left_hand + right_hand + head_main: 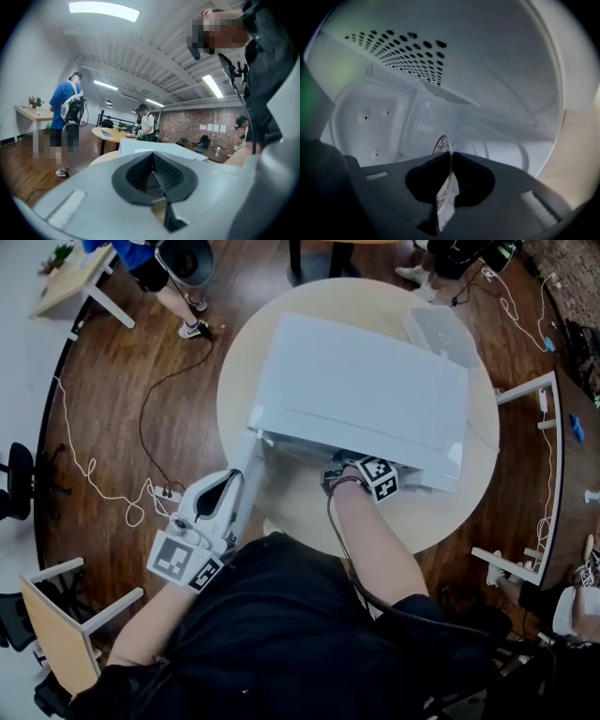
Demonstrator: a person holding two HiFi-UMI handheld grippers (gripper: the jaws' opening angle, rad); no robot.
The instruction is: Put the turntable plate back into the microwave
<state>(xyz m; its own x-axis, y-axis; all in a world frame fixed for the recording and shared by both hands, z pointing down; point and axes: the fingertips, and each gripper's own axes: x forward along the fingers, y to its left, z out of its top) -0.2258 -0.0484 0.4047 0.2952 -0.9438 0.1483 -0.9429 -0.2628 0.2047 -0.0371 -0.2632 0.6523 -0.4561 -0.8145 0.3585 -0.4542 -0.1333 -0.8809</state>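
The glass plate (pixel 445 197) is inside the microwave (pixel 361 390). We see it from its thin edge, and it has a red and white sticker on it. The right tool (pixel 451 158) is pinched tight on the near edge of the plate and reaches in through the open front. White walls are all around it, and one wall has lots of little holes. The microwave door (pixel 246 474) is swung open toward the near left. The left tool (pixel 152 159) is just beside that door. Its two jaws are closed together, with nothing seen between them. The microwave sits on a round counter (pixel 441 512). A wood floor (pixel 122 399) lies around the counter.
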